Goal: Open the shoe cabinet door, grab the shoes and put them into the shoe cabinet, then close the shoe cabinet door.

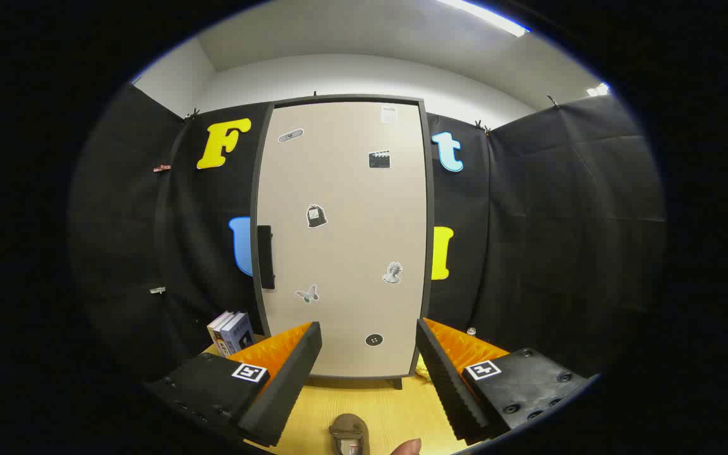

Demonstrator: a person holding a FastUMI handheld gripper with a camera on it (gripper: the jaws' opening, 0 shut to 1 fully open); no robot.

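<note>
Cabinet closed, gripper open and squared to the door before the opening step.

The gripper (369, 354) faced the shoe cabinet (345, 240) with its fingers spread wide and nothing between them, a stance that judged suitable for approaching the door rather than for carrying anything. The cabinet door was shut, its flat front dotted with small stickers, and the dark handle (265, 257) sat on the door's left edge, beyond and above the left finger; reaching it would likely call for a shift toward that side. A shoe (349, 435) lay on the wooden table (395, 411) between the fingers and below them, apart from the cabinet, so it awaited pickup once the door stood open. A few books (231, 332) stood beside the cabinet's left lower corner.
</note>
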